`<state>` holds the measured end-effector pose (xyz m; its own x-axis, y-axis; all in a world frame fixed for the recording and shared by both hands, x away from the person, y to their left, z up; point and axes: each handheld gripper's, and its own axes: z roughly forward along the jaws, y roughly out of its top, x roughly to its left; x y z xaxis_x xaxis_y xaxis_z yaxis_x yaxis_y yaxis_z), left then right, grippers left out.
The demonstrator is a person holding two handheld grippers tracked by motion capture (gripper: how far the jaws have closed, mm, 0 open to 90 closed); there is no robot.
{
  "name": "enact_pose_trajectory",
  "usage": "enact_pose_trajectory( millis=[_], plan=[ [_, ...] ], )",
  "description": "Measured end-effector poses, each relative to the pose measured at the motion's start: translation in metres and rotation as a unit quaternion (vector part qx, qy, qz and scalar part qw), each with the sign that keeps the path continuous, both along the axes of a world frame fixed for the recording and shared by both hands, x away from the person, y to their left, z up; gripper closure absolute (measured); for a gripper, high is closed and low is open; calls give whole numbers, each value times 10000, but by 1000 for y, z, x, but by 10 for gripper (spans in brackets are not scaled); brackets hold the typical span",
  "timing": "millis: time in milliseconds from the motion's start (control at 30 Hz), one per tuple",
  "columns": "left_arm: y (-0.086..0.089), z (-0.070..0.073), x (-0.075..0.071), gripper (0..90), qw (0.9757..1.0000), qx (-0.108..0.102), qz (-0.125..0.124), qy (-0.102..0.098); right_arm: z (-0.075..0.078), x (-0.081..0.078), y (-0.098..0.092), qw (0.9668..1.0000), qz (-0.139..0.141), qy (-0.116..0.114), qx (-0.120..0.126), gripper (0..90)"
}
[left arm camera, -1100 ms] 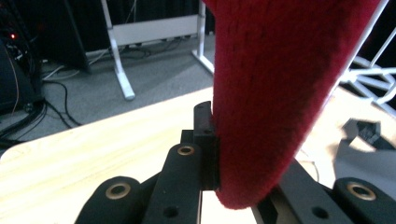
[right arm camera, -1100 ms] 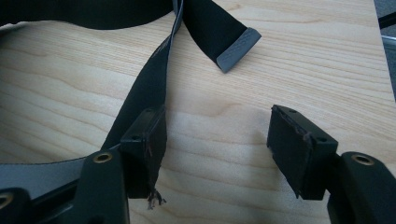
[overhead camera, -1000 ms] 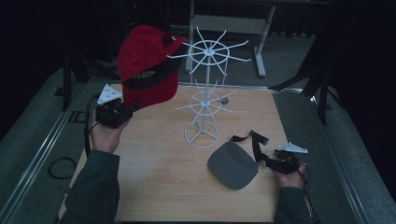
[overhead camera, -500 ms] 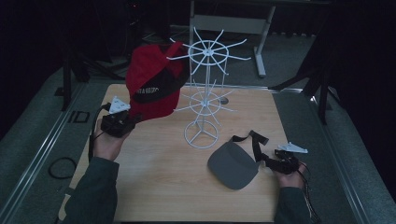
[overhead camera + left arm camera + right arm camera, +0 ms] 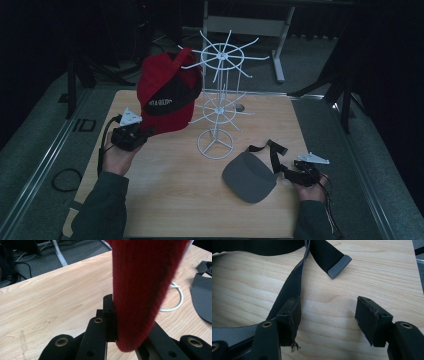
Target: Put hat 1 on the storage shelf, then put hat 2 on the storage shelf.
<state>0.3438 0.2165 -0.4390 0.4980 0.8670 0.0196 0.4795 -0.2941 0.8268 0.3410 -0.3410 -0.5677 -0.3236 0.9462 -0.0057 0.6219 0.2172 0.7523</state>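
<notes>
The left hand-held gripper [image 5: 134, 134] gripped the red cap [image 5: 167, 95] beside the white wire rack [image 5: 220, 95], not yet hung, while the right hand-held gripper [image 5: 300, 172] sat released by the grey visor [image 5: 250, 175] on the table [image 5: 175, 195].

Two pieces of headwear are showing: one red cap [image 5: 167, 95] being held up at the left and one grey visor [image 5: 248, 176] lying flat on the single wooden table [image 5: 175, 195]. One white wire rack [image 5: 218, 102] is standing between them, carrying two tiers of radiating arms above one ring base. Two handheld grippers are working here, the left gripper [image 5: 131, 136] and the right gripper [image 5: 299, 172], each riding in one of the person's two hands, and one dark cable loop [image 5: 65, 179] is lying on the floor beside the table.
</notes>
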Motion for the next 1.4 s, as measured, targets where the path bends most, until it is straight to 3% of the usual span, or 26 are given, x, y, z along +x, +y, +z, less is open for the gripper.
enact_pose_trajectory(
  millis=[433,733,1400],
  plan=[
    [6,1,-6,697,9998,-165,97,-62,0,0,0,10000,11,6,-2,373],
    [13,-7,-11,613,9993,-312,183,-29,0,1,0,10000,-6,1,-14,376],
    [18,-36,-19,574,9989,-256,370,117,2,3,2,9999,-121,93,-37,404]
  ],
)
